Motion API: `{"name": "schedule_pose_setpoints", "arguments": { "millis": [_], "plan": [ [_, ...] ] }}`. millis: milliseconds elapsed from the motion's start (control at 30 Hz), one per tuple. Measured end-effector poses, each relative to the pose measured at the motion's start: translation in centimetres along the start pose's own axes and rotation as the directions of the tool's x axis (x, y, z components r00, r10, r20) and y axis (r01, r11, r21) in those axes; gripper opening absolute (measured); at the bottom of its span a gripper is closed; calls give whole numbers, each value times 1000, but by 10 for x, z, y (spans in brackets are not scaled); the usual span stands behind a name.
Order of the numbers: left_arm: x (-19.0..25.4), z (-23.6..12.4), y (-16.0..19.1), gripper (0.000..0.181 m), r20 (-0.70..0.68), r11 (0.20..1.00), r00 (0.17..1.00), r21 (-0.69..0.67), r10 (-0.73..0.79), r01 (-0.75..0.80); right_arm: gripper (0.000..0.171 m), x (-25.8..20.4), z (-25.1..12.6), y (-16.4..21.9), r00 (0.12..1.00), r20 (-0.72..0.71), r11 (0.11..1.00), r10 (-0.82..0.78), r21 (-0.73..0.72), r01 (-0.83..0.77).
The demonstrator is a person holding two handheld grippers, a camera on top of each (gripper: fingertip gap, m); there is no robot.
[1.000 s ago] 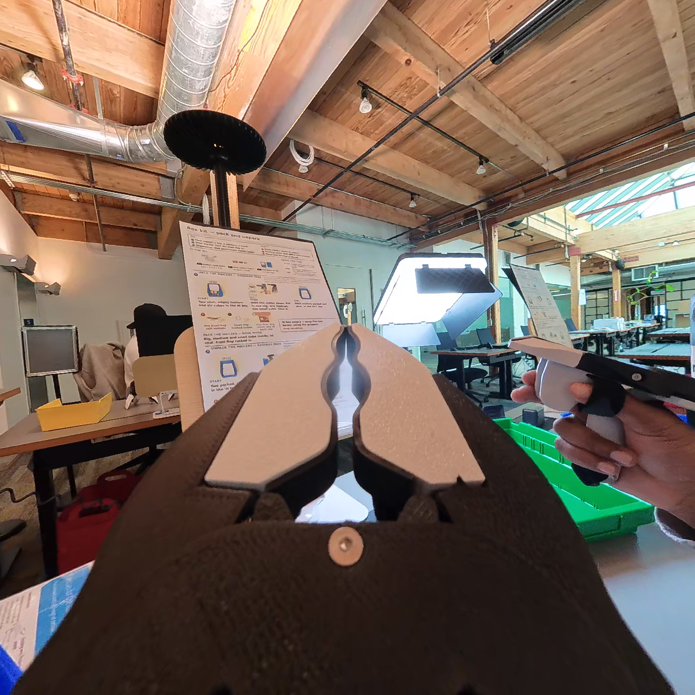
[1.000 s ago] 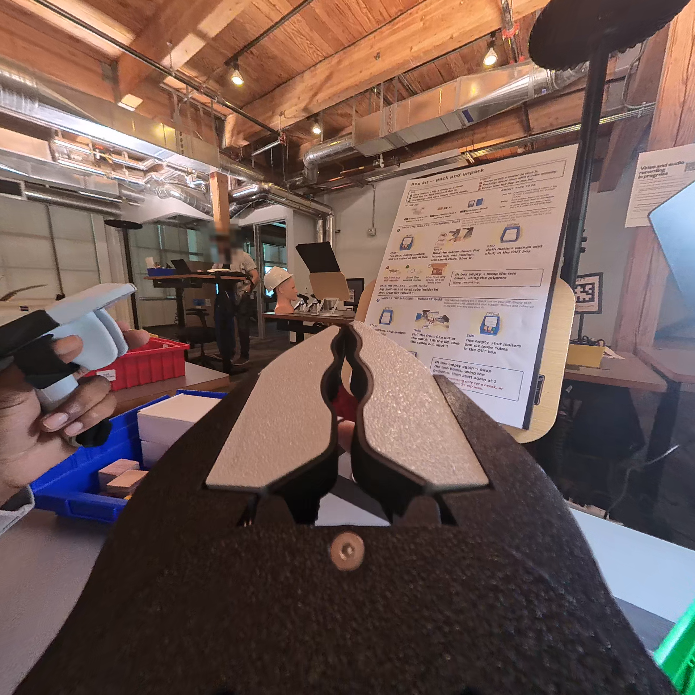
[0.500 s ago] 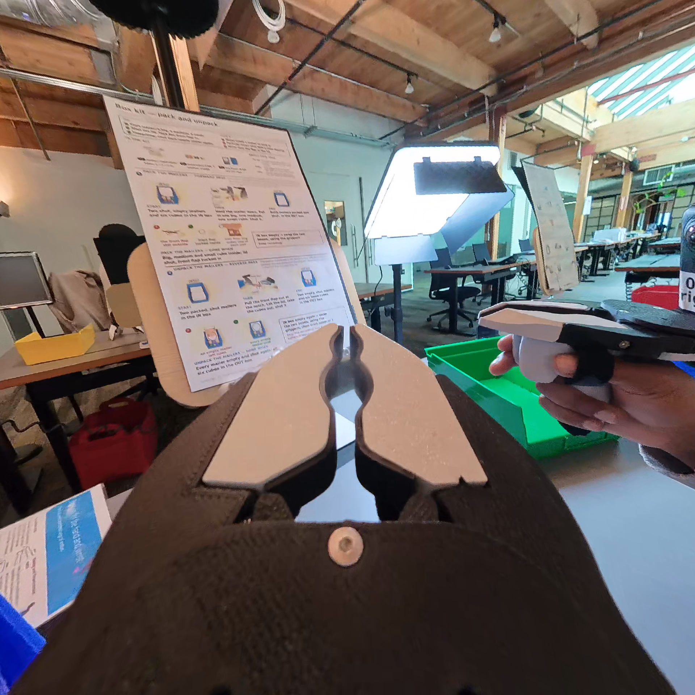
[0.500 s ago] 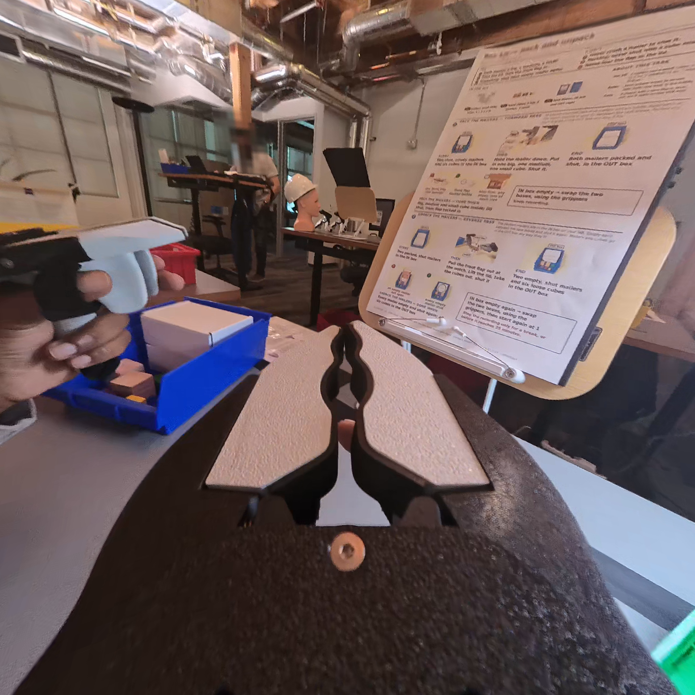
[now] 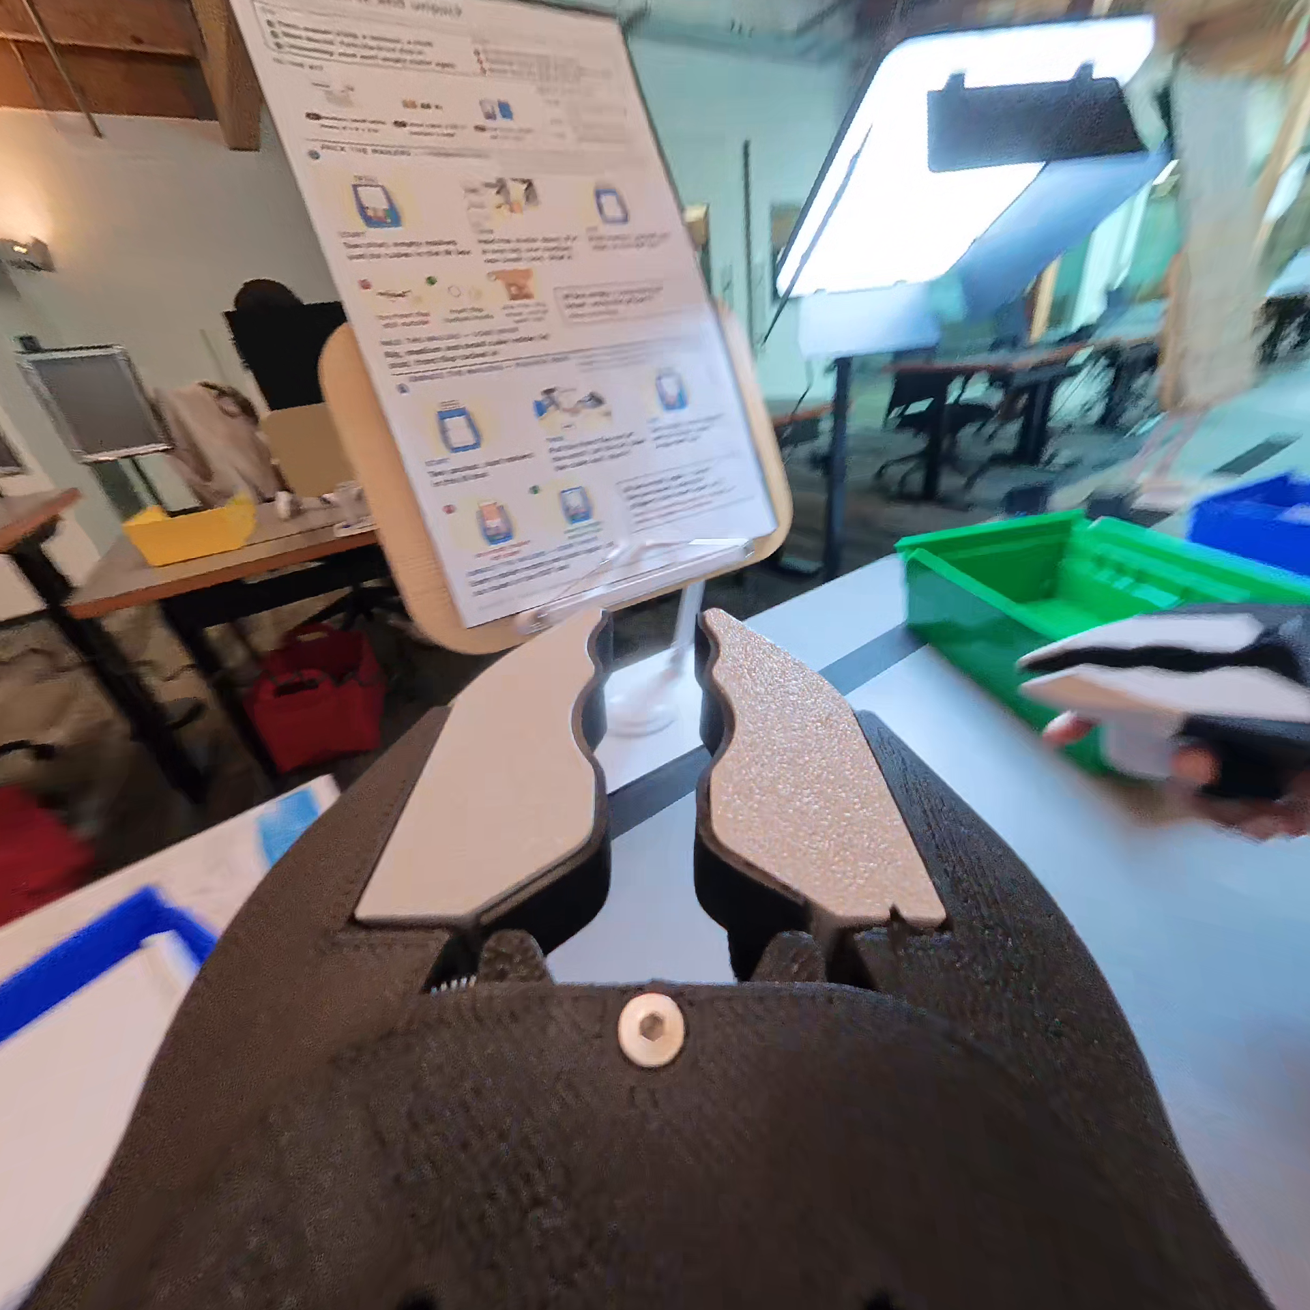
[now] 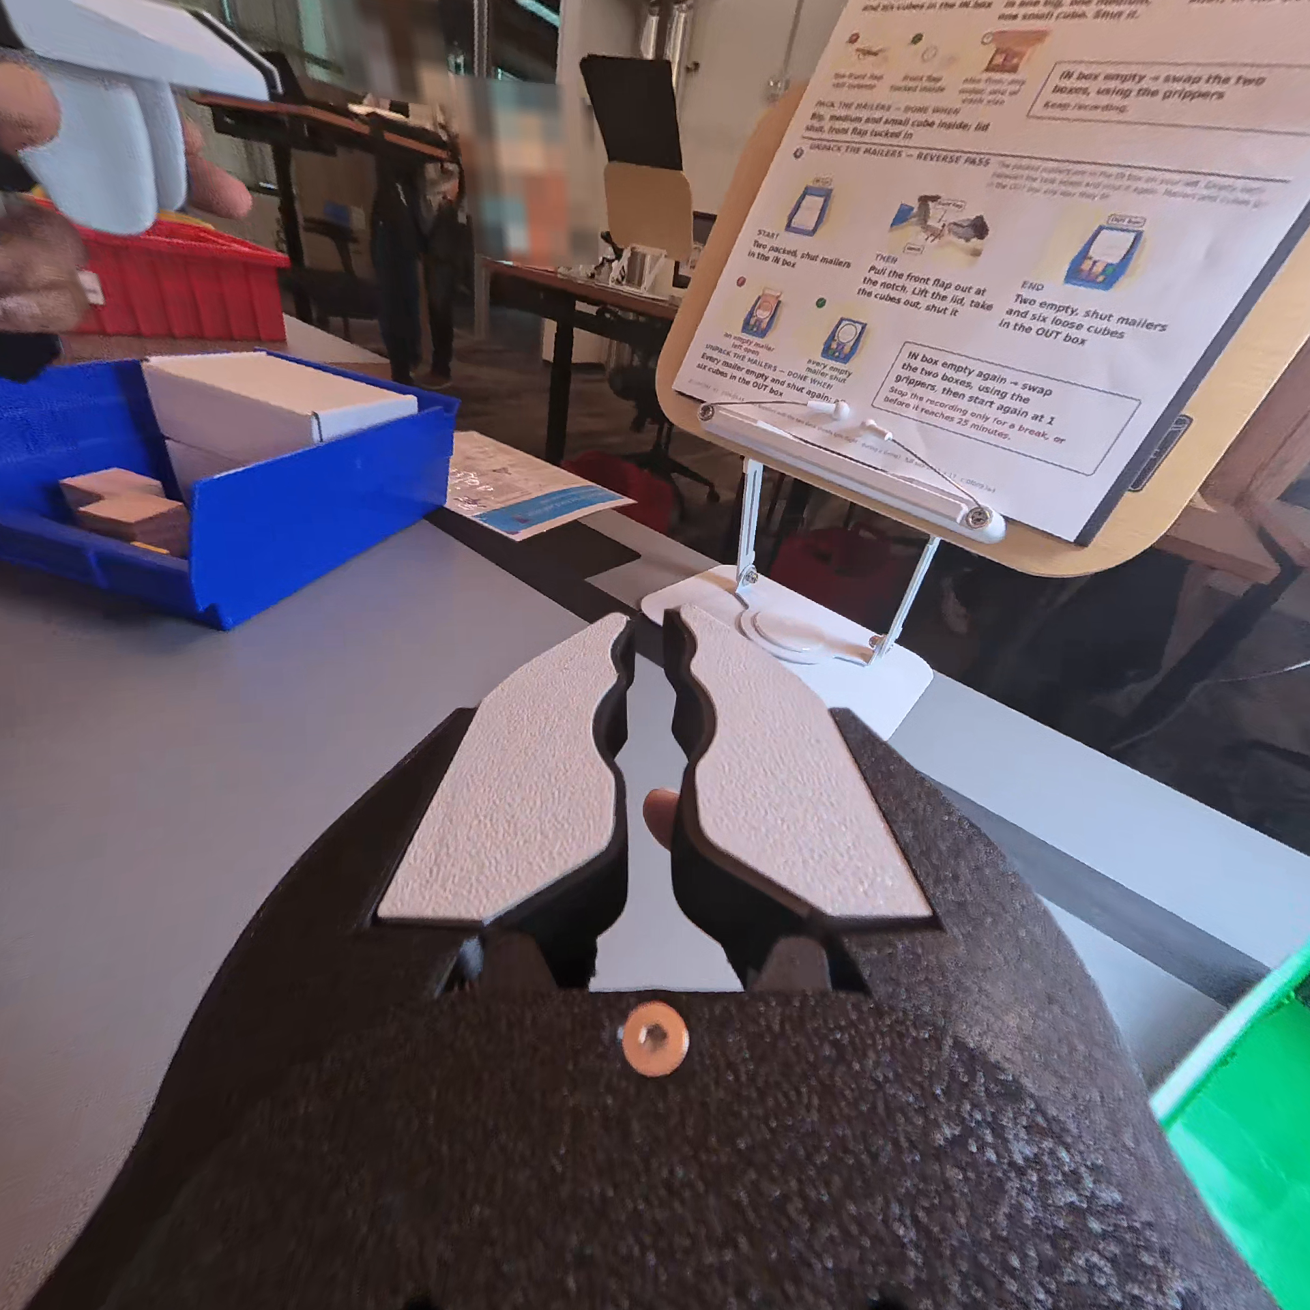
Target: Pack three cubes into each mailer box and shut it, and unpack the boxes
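Note:
My left gripper (image 5: 651,627) is open and empty, held above the grey table (image 5: 1063,921). My right gripper (image 6: 646,622) is slightly open and empty, also above the table. In the right wrist view a blue bin (image 6: 305,517) at the left holds white mailer boxes (image 6: 283,404) and wooden cubes (image 6: 131,507). The left gripper (image 6: 106,113) shows above that bin, in a hand. In the left wrist view the blue bin (image 5: 99,946) and a white mailer (image 5: 71,1077) are at lower left, blurred. The right gripper (image 5: 1169,659) shows in front of an empty green bin (image 5: 1049,588).
An instruction board (image 6: 1028,248) on a white stand (image 6: 815,638) stands at the table's far edge. A leaflet (image 6: 532,496) lies beside the blue bin. The green bin's corner (image 6: 1255,1134) is at lower right. A red bin (image 6: 177,283) and other desks are behind. Left tips to right tips: about 20 cm.
Both grippers have tilted down from the ceiling toward the table. Both pairs of jaws, shut before, have parted, the left wider than the right.

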State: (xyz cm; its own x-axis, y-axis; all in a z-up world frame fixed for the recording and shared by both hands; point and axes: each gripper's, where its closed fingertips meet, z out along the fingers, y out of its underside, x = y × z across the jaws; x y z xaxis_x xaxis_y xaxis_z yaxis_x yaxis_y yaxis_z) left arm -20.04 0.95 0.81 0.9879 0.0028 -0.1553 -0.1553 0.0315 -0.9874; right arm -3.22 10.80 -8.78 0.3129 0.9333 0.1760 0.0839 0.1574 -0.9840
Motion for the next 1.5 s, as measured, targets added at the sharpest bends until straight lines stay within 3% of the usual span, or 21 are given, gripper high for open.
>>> {"name": "schedule_pose_setpoints", "arguments": {
  "millis": [133, 267, 467, 600, 667, 833, 933, 1000, 1267, 1400, 1500],
  "plan": [
    [-65, -21, 10, 25, 44, 960, 976, -193, 213, -201, 6, -2, -3, -4, 998, 62, 1000, 25, -4, -25],
    [-136, -57, 42, 30, 44, 842, 934, -450, 354, -298, 4, -8, -1, -4, 993, 115, 1000, 29, -14, -27],
    [-179, -100, 129, 39, -123, 530, 857, -739, 501, -416, 4, -28, 8, 8, 985, 175, 999, 2, -54, 7],
    [-198, -99, 174, 49, -226, 282, 698, -798, 679, -532, 4, -38, 12, 19, 980, 198, 996, 3, -84, 14],
    [-203, -94, 192, 57, -249, 218, 654, -809, 715, -547, 4, -41, 13, 24, 980, 197, 995, 0, -96, 19],
    [-204, -83, 210, 65, -241, 202, 613, -801, 753, -564, 4, -39, 12, 33, 981, 195, 993, -1, -120, 25],
    [-211, -84, 206, 59, -244, 148, 537, -797, 808, -585, 4, -39, 14, 37, 979, 201, 991, 24, -132, 2],
    [-209, -84, 203, 58, -240, 157, 518, -778, 821, -609, 3, -39, 16, 39, 978, 207, 991, 29, -137, 0],
    [-172, -82, 126, 58, -128, 315, 545, -699, 828, -642, 3, -44, 18, 38, 975, 223, 990, 11, -137, 20],
    [-106, -70, 84, 57, -152, 454, 640, -584, 753, -673, 6, -52, 17, 29, 969, 241, 992, -45, -103, 72],
    [-36, -58, 71, 57, -255, 537, 698, -483, 670, -692, 24, -63, 15, 21, 954, 277, 986, -114, -86, 143]
  ]
}}
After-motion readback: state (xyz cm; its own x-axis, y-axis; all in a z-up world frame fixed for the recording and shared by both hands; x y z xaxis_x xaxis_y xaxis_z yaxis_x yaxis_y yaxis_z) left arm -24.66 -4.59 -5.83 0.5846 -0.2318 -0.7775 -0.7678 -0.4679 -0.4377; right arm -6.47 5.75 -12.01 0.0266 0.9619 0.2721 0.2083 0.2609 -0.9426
